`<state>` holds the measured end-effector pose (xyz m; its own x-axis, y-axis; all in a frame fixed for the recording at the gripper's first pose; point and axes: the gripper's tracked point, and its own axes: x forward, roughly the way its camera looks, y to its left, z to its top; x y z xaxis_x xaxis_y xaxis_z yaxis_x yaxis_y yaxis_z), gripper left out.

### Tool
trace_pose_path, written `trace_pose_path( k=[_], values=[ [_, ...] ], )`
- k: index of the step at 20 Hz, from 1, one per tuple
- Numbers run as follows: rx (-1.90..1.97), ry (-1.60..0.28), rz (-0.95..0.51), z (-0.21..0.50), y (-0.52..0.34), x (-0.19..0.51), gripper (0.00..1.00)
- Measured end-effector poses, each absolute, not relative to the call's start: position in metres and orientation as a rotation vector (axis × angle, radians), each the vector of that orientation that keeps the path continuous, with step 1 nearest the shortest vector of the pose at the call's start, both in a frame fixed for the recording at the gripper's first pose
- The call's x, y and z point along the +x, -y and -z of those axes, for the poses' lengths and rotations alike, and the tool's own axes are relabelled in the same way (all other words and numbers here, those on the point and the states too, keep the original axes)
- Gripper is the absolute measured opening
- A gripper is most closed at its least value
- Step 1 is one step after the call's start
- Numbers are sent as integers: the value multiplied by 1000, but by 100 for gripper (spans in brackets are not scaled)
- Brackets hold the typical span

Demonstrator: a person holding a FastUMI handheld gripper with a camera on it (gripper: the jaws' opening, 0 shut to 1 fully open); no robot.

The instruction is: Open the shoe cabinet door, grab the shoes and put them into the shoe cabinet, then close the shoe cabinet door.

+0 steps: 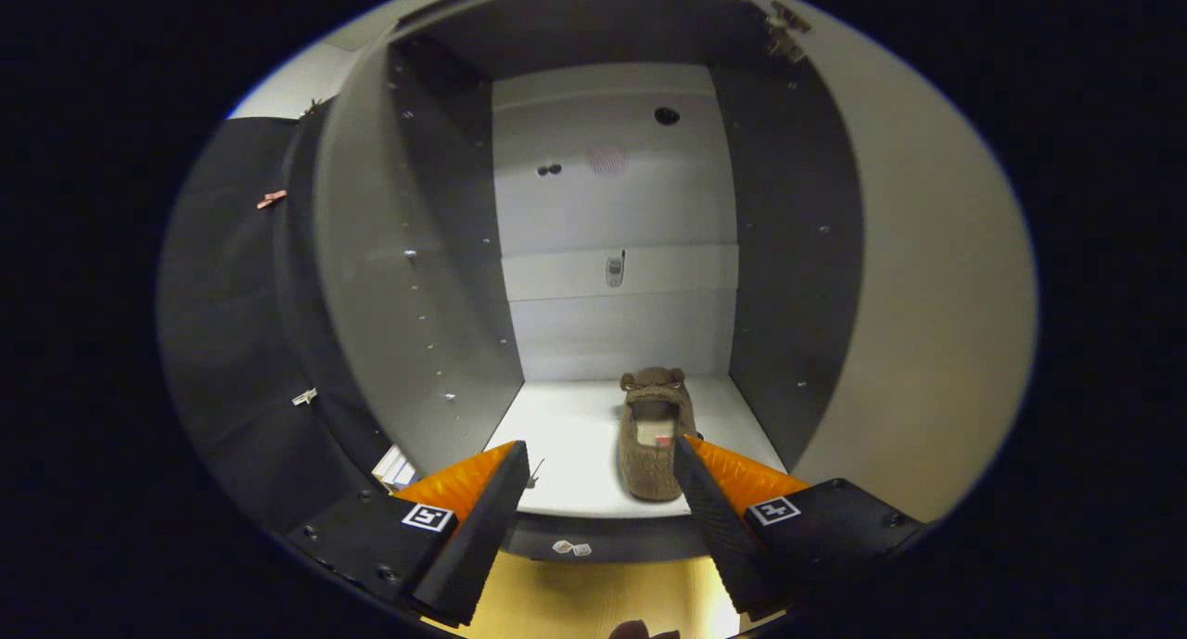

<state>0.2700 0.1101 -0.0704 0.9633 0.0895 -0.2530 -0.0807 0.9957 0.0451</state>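
Gripper [601, 458] open, slipper [654, 435] shelved (label unreadable)

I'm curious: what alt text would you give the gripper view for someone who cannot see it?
A brown furry slipper lies on the white bottom shelf of an open shoe cabinet, its opening facing the viewer. The gripper is open just in front of the shelf; its right finger overlaps the slipper's side. The cabinet door stands open on the right.

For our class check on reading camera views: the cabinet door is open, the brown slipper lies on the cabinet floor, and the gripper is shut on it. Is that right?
Not quite. The gripper view shows the gripper open, its fingers spread and pressing nothing. The brown slipper does lie on the cabinet floor, just ahead of the fingers, and the door is open.
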Motion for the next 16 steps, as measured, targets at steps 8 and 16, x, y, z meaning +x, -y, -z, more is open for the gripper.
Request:
trace_pose_path(
  k=[8,16],
  values=[
    [65,-150,-119,45,-112,115,99],
    [34,-110,-120,34,-62,3,99]
  ],
)
